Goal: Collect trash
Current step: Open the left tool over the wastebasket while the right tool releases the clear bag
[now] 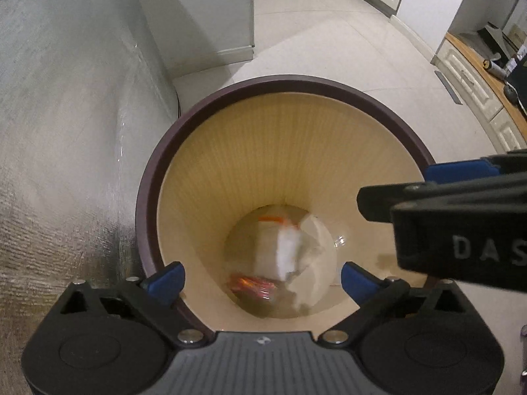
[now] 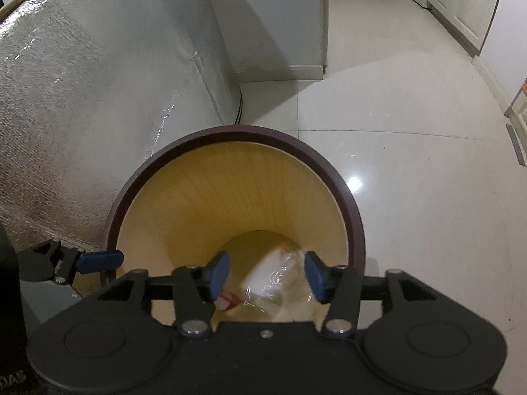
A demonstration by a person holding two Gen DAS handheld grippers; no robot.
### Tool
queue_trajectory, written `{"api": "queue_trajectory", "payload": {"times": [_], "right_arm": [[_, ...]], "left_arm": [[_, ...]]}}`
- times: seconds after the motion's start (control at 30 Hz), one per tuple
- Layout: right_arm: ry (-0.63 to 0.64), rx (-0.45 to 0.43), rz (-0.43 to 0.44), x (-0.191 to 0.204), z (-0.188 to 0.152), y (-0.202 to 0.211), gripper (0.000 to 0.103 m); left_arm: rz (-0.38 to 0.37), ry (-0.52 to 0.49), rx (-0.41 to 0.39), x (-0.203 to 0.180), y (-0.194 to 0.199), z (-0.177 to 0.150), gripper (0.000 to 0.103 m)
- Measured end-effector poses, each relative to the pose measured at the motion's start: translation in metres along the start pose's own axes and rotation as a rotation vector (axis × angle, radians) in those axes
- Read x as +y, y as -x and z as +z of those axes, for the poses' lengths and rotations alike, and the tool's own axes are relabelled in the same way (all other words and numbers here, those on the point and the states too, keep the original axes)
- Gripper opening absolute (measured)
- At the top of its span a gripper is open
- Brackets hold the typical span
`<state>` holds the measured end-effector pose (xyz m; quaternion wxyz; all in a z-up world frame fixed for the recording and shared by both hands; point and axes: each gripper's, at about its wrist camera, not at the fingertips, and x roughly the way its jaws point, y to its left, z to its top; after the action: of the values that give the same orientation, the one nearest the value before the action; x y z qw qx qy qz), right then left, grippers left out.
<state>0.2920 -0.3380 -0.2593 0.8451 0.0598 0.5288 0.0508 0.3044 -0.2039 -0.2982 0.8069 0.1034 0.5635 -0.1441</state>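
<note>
Both grippers are hanging over the round bin [image 1: 158,171] (dark brown rim, pale wood-look inside), pointing steeply down into it. The bin is sitting on the light tiled floor [image 1: 329,49], right up against a big silvery foil-wrapped thing [image 1: 66,115] that fills the left side of both views.

The left gripper [image 1: 260,278] is sitting at the bottom centre of its own view with its blue fingers [image 1: 168,279] spread wide, nothing between them, just the open mouth of the bin below. In the right wrist view one of its blue fingers is poking in from the lower left, at the bin's rim.

The right gripper [image 2: 266,275] is sitting with its fingers [image 2: 219,270] about halfway apart and not pinching anything. In the left wrist view it's coming in from the right edge, over the right side of the rim.

The trash is down at the bottom of the bin: a white crumpled piece [image 1: 290,250] that's blurry, lying with some clear plastic wrap [image 2: 283,279] (can't tell if it's one item or two). Next to it, toward the lower left of the bin's floor, there's a red-and-orange wrapper [image 1: 252,284], and a bit of orange showing near the top of the pile.

Upper right of the left view is showing a wooden surface [image 1: 494,75] with white drawers under it and some small dark stuff on top, too small to make out.
</note>
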Motion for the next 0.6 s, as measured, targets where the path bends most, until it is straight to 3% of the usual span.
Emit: {"api": "queue_trajectory", "payload": {"times": [0.6], "right_arm": [[-0.022, -0.076, 0.021, -0.009, -0.018, 0.048, 0.084]], "left_arm": [[0.017, 0.056, -0.055, -0.001, 0.055, -0.017, 0.101]]}}
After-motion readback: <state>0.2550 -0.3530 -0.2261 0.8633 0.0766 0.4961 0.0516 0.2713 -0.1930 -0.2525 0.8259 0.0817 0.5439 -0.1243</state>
